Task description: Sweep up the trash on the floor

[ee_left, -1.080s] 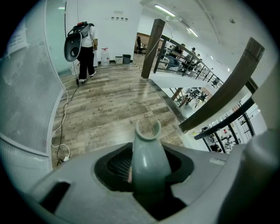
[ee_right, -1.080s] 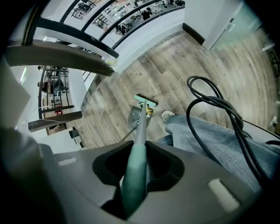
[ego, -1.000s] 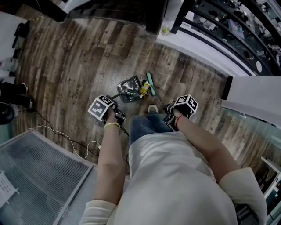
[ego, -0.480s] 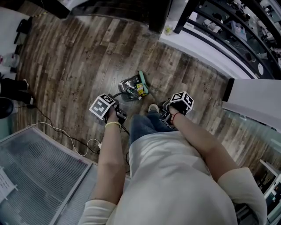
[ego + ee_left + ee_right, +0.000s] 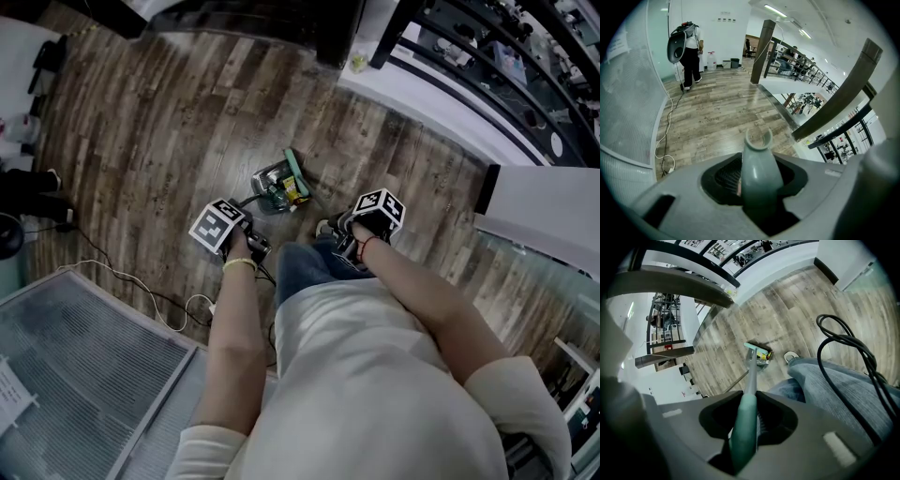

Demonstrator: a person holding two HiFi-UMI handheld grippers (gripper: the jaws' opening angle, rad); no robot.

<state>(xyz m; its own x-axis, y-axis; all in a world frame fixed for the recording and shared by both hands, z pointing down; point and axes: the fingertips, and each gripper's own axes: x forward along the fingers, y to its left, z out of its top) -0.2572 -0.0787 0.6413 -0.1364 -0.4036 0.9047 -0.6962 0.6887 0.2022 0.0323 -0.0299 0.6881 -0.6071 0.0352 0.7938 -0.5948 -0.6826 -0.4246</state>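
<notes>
Floor: wood planks [image 5: 159, 122], white cable [image 5: 141, 295] lying at the left.
Left tongs [image 5: 757, 187]: pinching the grey-green dustpan handle [image 5: 757, 161], its ringed end poking out past the jaws.
Right tongs [image 5: 745, 427]: clamped on the teal broom handle [image 5: 750, 380].
Broom head [image 5: 296, 169]: against the dustpan [image 5: 267, 180].
Trash [image 5: 292, 193]: yellow wrapper at the dustpan's mouth, near the person's shoe [image 5: 324, 228].

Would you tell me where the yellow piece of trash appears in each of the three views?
Head view: yellow trash near centre, between dustpan and green broom head.
Left gripper view: not in it; only the gripped dustpan handle shows.
Right gripper view: yellow trash just above centre, right of the green broom head, past the broom handle.
Shared landmark: the green broom head.
</notes>
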